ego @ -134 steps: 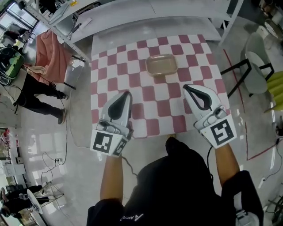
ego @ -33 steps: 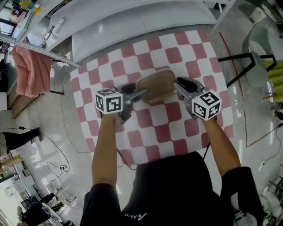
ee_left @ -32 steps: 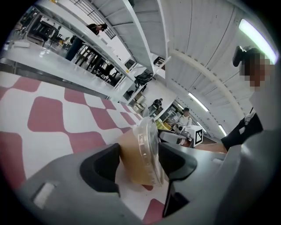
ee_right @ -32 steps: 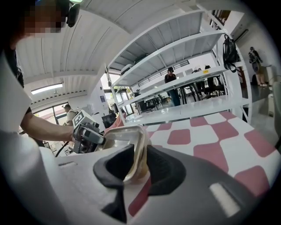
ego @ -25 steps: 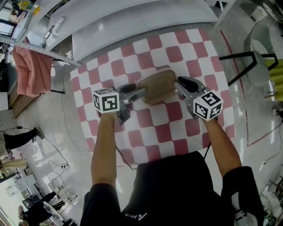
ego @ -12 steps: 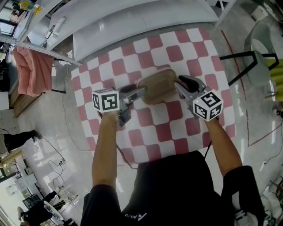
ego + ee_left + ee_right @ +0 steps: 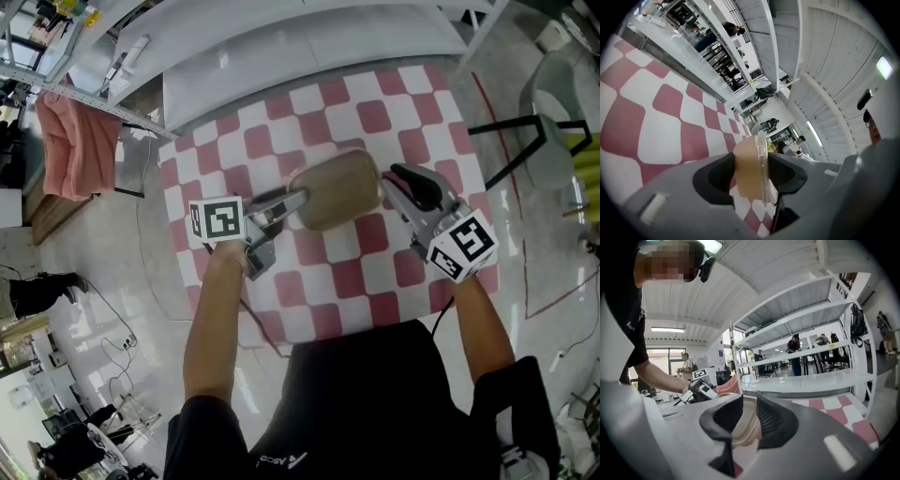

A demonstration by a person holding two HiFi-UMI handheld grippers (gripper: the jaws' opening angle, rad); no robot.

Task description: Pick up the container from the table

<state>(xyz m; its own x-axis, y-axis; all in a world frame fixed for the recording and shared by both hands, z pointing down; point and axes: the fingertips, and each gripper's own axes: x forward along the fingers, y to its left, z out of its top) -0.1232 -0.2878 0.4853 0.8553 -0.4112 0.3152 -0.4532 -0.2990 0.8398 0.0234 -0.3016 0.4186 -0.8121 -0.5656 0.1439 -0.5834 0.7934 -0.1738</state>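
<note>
container: translucent tan rectangular plastic container (image 7: 336,189) is hanging just above the red-and-white chequered counter (image 7: 375,277), between the two grippers | left gripper (image 7: 296,201): is pinching the container's left end rim | right gripper (image 7: 394,185): jaws are closing, gripping the container's right end rim between them

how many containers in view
1: the tan container, over the checkered table's middle, between the left gripper and the right gripper, whose jaws are closing on it. No other shows.
</note>
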